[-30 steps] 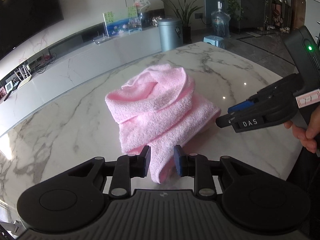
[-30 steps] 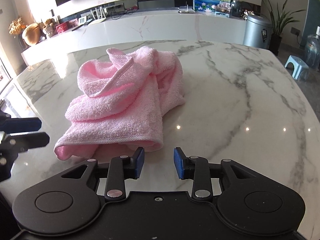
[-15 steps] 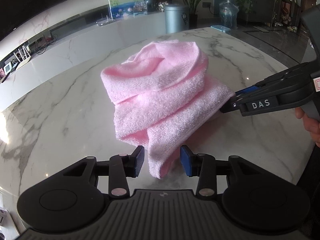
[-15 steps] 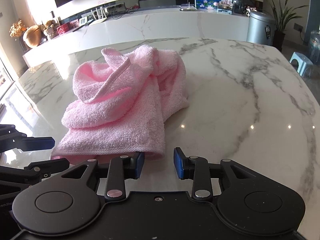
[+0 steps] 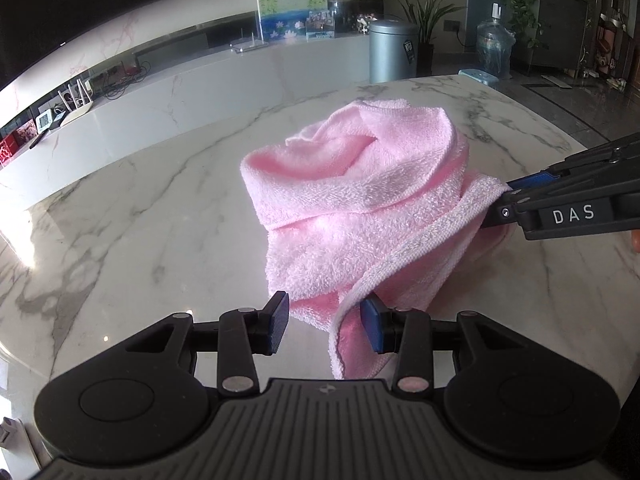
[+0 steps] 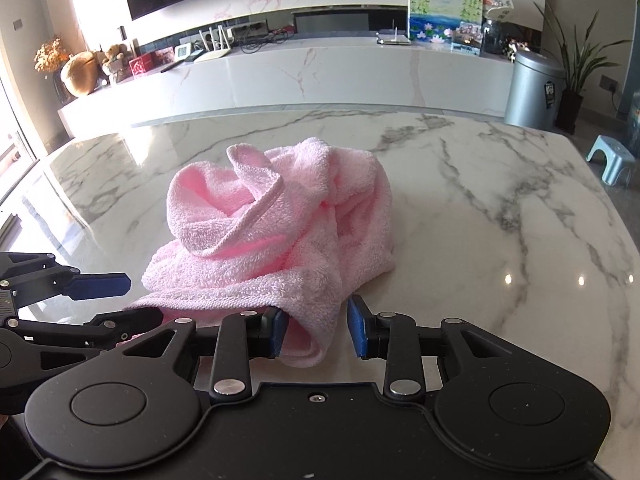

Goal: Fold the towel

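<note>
A crumpled pink towel (image 5: 360, 204) lies bunched on the marble table (image 5: 132, 216); it also shows in the right wrist view (image 6: 272, 236). My left gripper (image 5: 324, 328) is open, with a hemmed corner of the towel hanging between its blue pads, not pinched. My right gripper (image 6: 316, 330) is open, with another towel corner lying between its pads. The right gripper shows from the side in the left wrist view (image 5: 508, 204), its tips at the towel's right corner. The left gripper shows in the right wrist view (image 6: 120, 300), jaws apart beside the towel.
The marble table's (image 6: 500, 220) far edge runs behind the towel. Beyond it stand a long white counter (image 6: 320, 76), a silver bin (image 6: 532, 88), a small blue stool (image 6: 612, 158) and a water bottle (image 5: 494, 50).
Both grippers have moved in onto the towel's near corners, and both sets of jaws have opened wider. The towel is more bunched and its corners now lie between the pads.
</note>
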`<control>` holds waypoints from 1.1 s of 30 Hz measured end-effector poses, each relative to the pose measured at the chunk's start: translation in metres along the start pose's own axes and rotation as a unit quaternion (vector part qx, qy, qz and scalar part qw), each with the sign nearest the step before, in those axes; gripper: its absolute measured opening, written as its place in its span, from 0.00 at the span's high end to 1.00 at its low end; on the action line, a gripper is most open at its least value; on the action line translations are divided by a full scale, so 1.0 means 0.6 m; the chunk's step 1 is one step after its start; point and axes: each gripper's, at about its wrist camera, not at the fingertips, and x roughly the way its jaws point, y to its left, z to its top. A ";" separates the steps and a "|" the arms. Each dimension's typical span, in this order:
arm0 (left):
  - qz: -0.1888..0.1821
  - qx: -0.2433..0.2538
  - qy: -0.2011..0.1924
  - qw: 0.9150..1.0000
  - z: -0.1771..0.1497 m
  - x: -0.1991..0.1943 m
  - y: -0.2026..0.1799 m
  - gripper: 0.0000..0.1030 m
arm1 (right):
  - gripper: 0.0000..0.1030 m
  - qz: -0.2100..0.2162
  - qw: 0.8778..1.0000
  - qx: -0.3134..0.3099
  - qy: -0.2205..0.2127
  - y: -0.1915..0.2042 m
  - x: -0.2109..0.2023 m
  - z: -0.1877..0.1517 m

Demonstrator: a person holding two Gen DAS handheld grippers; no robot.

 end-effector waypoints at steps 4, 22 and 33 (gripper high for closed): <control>-0.009 0.002 0.010 1.000 -0.007 0.009 -0.007 0.63 | 0.70 0.000 1.000 -0.001 0.010 -0.005 -0.006 -0.012; -0.028 -0.041 -0.006 0.999 0.003 0.002 0.008 0.96 | 0.63 0.017 0.998 -0.053 -0.006 0.045 -0.042 -0.018; -0.027 -0.037 -0.007 0.999 0.017 -0.026 0.002 0.97 | 0.54 0.013 0.995 -0.098 -0.023 0.069 -0.072 -0.007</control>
